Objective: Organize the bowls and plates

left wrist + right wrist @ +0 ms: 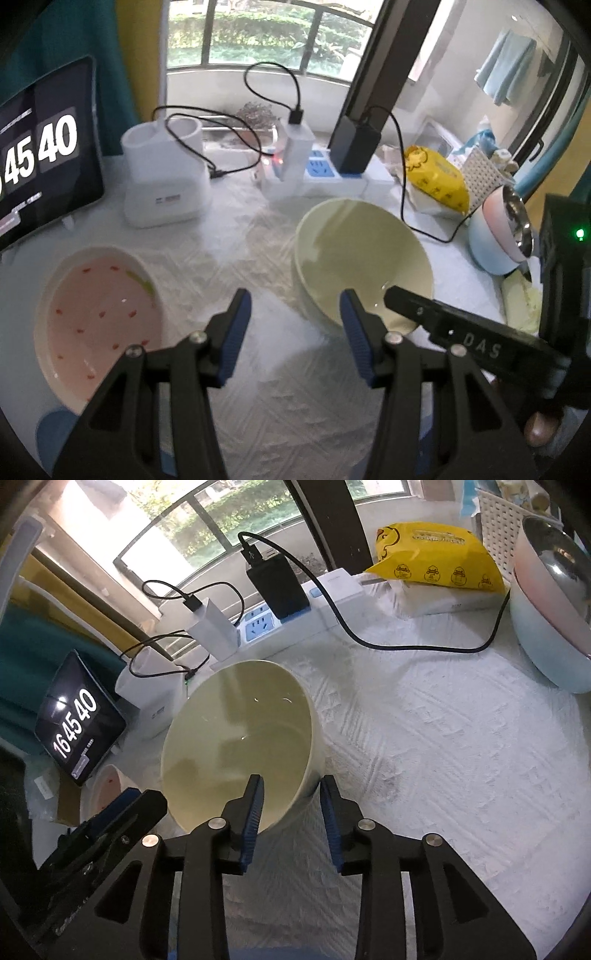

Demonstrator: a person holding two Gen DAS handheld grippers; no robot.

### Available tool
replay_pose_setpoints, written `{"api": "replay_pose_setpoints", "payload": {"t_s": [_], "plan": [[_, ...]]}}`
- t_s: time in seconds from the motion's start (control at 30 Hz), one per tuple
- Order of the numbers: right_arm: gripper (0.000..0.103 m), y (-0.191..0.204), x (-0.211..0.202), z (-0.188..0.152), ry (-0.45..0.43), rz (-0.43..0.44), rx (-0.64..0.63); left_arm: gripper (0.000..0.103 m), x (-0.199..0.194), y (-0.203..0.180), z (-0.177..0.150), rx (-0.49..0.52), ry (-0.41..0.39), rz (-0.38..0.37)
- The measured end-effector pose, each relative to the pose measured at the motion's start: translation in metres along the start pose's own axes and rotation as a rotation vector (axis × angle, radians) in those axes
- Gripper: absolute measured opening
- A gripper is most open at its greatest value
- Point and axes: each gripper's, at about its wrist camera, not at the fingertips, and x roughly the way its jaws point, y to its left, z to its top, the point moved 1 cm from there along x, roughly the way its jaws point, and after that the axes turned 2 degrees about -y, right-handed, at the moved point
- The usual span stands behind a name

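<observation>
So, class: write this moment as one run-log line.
left gripper: open, empty | right gripper: open astride green bowl rim | pink plate: untouched

On the cloth-covered table (280,387), the shallow pink speckled ceramic plate (99,332) lies at the left and the deep pale-green ceramic bowl (354,254) stands to its right, apart from it. Behind the plate leans the dark clock-face tablet (44,155); behind the bowl sits the white power strip (332,173), and right of that the yellow plastic wipes pack (439,177). The bowl's near rim lies between the right tool's (291,805) fingers
</observation>
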Motion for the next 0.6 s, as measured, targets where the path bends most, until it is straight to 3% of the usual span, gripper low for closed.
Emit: {"api": "replay_pose_setpoints", "payload": {"t_s": [0.13, 0.2, 0.6], "plan": [[0.034, 0.003, 0.003, -0.001, -0.013, -0.012, -0.013, 0.041, 0.018, -0.002, 0.002, 0.001, 0.037, -0.009], [0.031, 0.005, 0.003, -0.001, -0.024, -0.022, -0.031, 0.029, 0.021, -0.004, 0.002, 0.011, 0.043, -0.017], [0.024, 0.008, -0.001, -0.003, -0.044, -0.044, -0.076, 0.025, 0.018, -0.009, -0.002, 0.055, 0.012, -0.005]]}}
